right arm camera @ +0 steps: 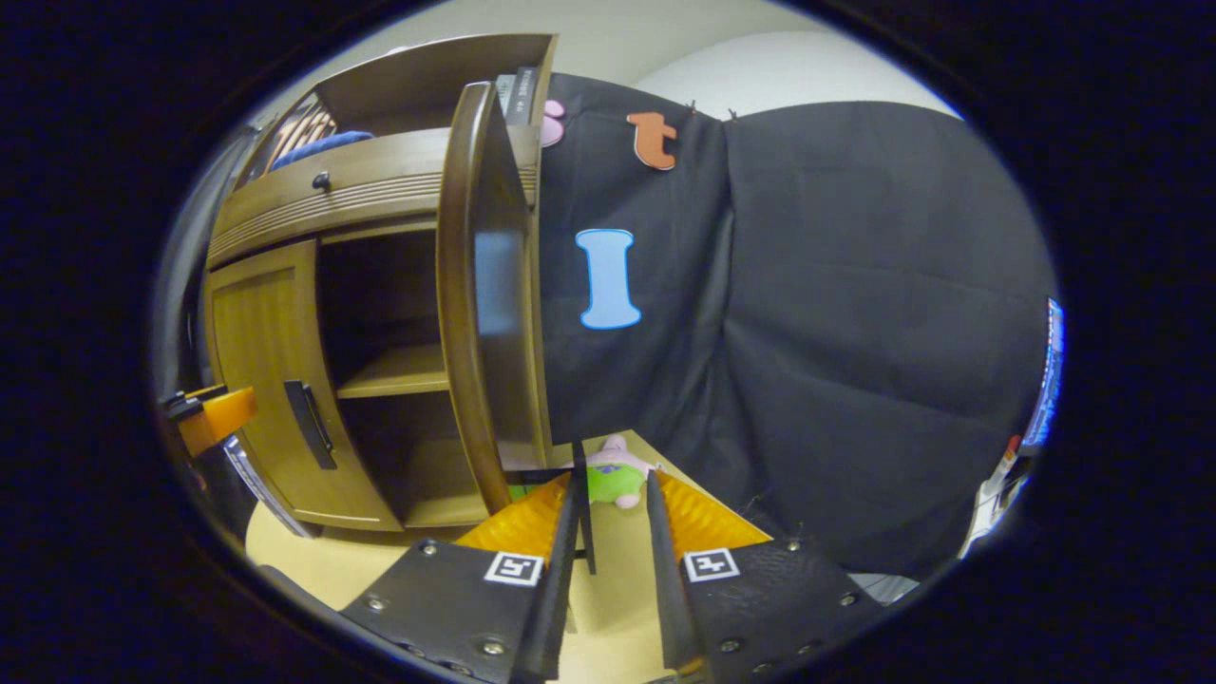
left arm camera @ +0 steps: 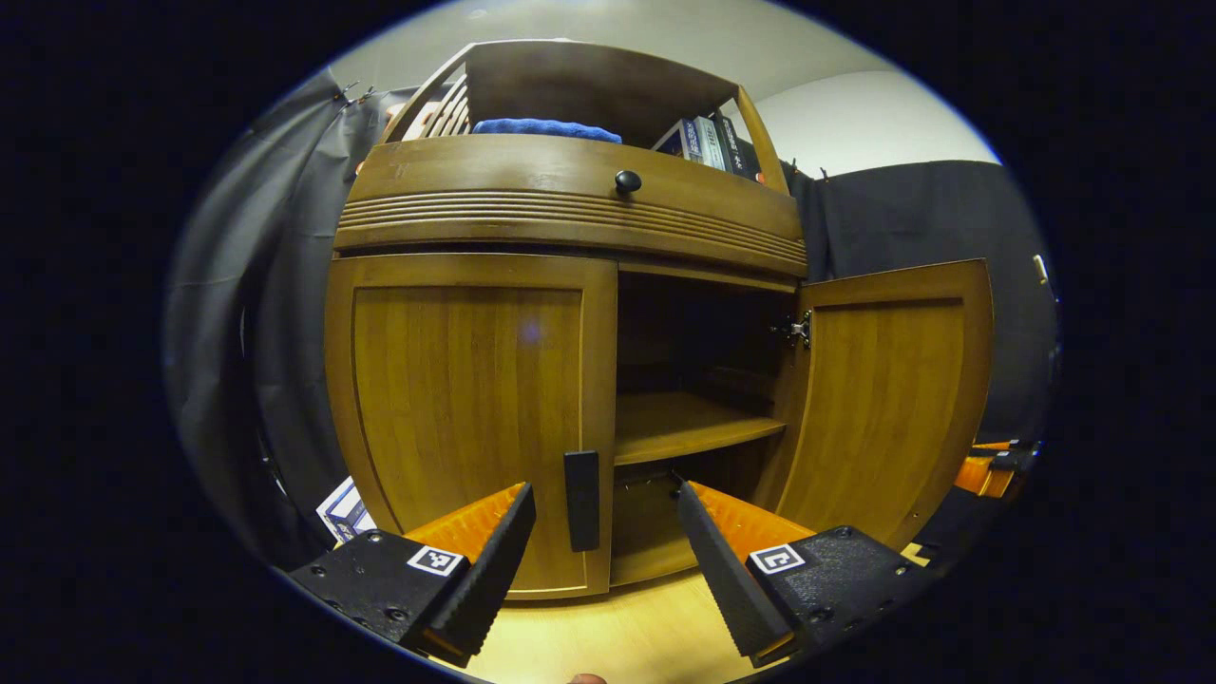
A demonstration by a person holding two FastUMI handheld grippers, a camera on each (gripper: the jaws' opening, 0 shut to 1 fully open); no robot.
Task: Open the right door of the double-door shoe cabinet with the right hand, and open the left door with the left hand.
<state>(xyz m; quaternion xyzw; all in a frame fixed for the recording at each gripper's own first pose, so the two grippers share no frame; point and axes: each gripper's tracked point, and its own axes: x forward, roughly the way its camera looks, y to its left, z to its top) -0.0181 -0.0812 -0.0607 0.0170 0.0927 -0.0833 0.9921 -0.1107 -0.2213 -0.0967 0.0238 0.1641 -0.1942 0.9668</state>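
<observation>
The wooden shoe cabinet [left arm camera: 570, 190] has grooved trim and a round dark knob [left arm camera: 627, 180]. Its right door [left arm camera: 888, 399] stands swung open, baring a plank shelf [left arm camera: 689, 427] and a dim interior; the panelled left door [left arm camera: 465, 399] is closed. The left gripper [left arm camera: 605, 546] hangs before that door's flat dark handle [left arm camera: 581, 500], jaws spread wide. The right gripper [right arm camera: 610, 541] has jaws slightly parted around the right door's thin handle [right arm camera: 583, 513]; contact is unclear.
</observation>
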